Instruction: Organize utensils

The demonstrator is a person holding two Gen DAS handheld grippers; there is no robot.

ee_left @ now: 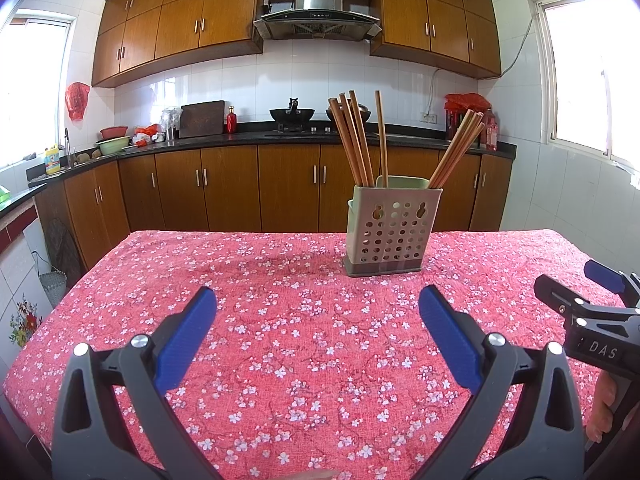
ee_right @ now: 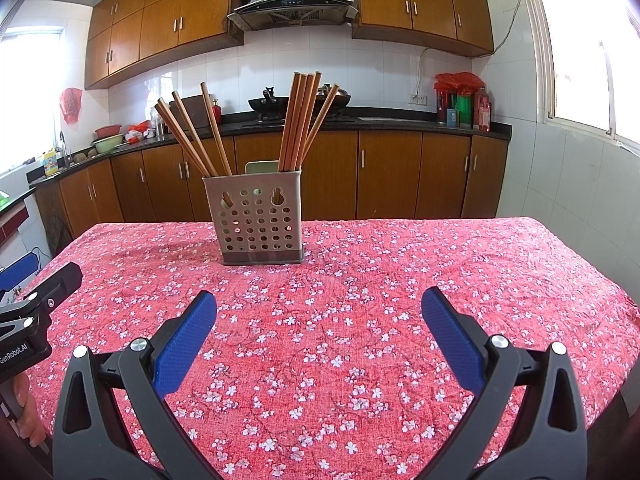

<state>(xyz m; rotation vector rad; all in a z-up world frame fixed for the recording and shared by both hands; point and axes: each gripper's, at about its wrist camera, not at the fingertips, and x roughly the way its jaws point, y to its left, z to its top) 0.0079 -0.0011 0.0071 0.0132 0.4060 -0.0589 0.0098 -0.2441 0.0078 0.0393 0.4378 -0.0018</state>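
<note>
With both units hovering over the near half of the table [ee_left: 132, 248], nothing is gripped. L gripper [ee_left: 318, 312]: jaws wide, blue pads [ee_left: 186, 340] spread apart w/ only red floral cloth [ee_left: 304, 360] between them. R gripper [ee_right: 319, 312]: same, jaws wide, pads [ee_right: 452, 340] well apart, cloth only in the gap.

Utensil holder [ee_left: 394, 226] = grey perforated caddy, upright on the cloth toward the far edge. From L cam it sits at approx 1 o'clock; from R cam [ee_right: 258, 220] approx 11 o'clock, so it's roughly between the two units and ahead of them. Not touching either gripper, well apart from both.

Chopsticks [ee_left: 354, 140] already stand in the caddy, tips down, in two groups: in L cam one bunch leans toward 11 o'clock w/ one stick near vertical, second bunch [ee_left: 456, 148] leans toward 1 o'clock. In R cam the bunches [ee_right: 300, 120] fan the same way. Can't tell which inner compartment each bunch is in.

R gripper also shows at 3 o'clock in L cam; L gripper [ee_right: 24, 292] at 9 o'clock in R cam.

Bg: wood cabinets [ee_left: 224, 184], range hood [ee_left: 318, 8], wok [ee_left: 292, 114] on the counter.
</note>
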